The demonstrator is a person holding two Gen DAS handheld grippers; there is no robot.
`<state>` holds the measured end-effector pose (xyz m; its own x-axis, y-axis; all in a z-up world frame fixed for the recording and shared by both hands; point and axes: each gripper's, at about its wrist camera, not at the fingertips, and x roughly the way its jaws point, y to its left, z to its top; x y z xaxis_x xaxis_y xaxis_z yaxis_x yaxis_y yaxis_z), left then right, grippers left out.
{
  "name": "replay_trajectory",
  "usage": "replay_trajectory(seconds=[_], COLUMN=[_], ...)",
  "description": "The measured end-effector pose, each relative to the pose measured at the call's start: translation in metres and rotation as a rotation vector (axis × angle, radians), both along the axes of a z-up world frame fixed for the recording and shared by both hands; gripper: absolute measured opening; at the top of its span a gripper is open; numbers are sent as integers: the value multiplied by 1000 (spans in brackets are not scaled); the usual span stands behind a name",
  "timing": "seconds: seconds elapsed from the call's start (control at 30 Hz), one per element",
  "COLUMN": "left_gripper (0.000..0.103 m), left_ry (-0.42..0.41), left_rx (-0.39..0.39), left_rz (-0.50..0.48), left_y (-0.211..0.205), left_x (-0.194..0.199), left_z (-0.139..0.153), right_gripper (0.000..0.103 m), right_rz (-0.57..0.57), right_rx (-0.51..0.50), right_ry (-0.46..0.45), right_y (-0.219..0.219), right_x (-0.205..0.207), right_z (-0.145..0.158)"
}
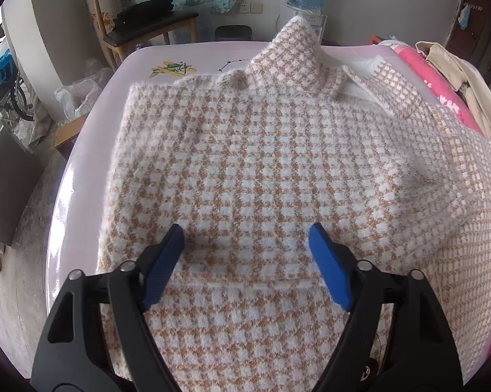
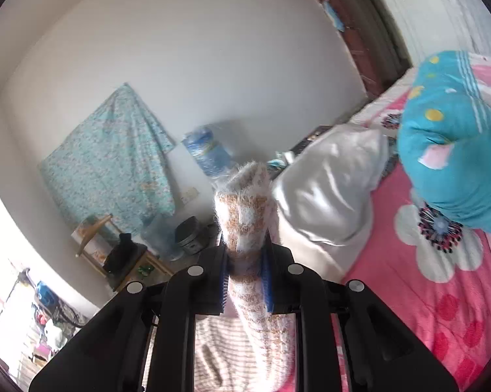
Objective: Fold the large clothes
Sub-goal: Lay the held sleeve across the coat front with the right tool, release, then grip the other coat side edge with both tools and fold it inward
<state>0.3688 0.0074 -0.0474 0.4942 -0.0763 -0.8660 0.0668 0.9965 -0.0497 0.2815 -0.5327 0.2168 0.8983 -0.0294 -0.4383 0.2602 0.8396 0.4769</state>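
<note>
Currently: checked sweater (image 1: 261, 163) flat on surface (image 1: 82, 170), long axis 6-to-12 o'clock; left gripper (image 1: 245, 238) jaws apart above hem; right gripper (image 2: 244, 261) clamped on raised corner at 12 o'clock.

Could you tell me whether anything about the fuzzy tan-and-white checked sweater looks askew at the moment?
Yes. The fuzzy tan-and-white checked sweater lies mostly flat on the pale pink table, but one part rises in a peak at its far edge, pinched in the right gripper. The left gripper hovers open over the body.
</note>
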Motion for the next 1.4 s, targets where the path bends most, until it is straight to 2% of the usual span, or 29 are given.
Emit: replay_trajectory(seconds=[0.13, 0.27, 0.33, 0.37, 0.4, 0.43, 0.53, 0.63, 0.7, 0.8, 0.93, 1.1, 1.17, 1.27, 1.37, 1.4], left_gripper=[44, 33, 31, 31, 31, 31, 31, 31, 31, 31, 38, 38, 38, 38, 36, 29], left_ry=[-8, -31, -41, -46, -45, -41, -29, -13, -16, -19, -16, 17, 35, 31, 12, 4], left_rx=[-70, -106, -126, -134, -141, -147, -171, -194, -210, -266, -323, -269, -237, -182, -124, -112], left_rz=[3, -4, -8, -8, -10, -11, -19, -33, -42, -43, -1, 60, 67, 78, 71, 64], left_y=[20, 39, 52, 57, 63, 69, 83, 96, 99, 100, 96, 80, 72, 64, 56, 53], left_x=[-14, -34, -42, -47, -50, -53, -61, -70, -69, -56, -18, 33, 48, 59, 58, 58], left_z=[13, 32, 38, 41, 43, 44, 43, 42, 42, 42, 36, 18, 10, 3, 4, 4], right_gripper=[17, 18, 25, 34, 57, 67, 67, 67, 67, 67, 67, 67, 67, 66, 57, 49], right_rz=[160, 363, 487, 566, 655, 732, 866, 889, 849, 736, 541, 388, 377, 400, 450, 460], right_rx=[-78, -151, -177, -176, -172, -170, -190, -143, -107, -126, -208, -123, -62, -6, 0, -13], right_ry=[-55, -75, -41, -8, 35, 80, 204, 284, 328, 377, 455, 546, 569, 584, 598, 597], right_y=[96, 215, 280, 312, 343, 370, 423, 418, 388, 336, 257, 173, 156, 149, 158, 160], right_x=[36, 71, 86, 93, 100, 104, 104, 97, 93, 85, 77, 89, 101, 120, 135, 138], right_z=[34, 42, 30, 19, 6, -10, -59, -98, -117, -134, -159, -203, -221, -242, -257, -259])
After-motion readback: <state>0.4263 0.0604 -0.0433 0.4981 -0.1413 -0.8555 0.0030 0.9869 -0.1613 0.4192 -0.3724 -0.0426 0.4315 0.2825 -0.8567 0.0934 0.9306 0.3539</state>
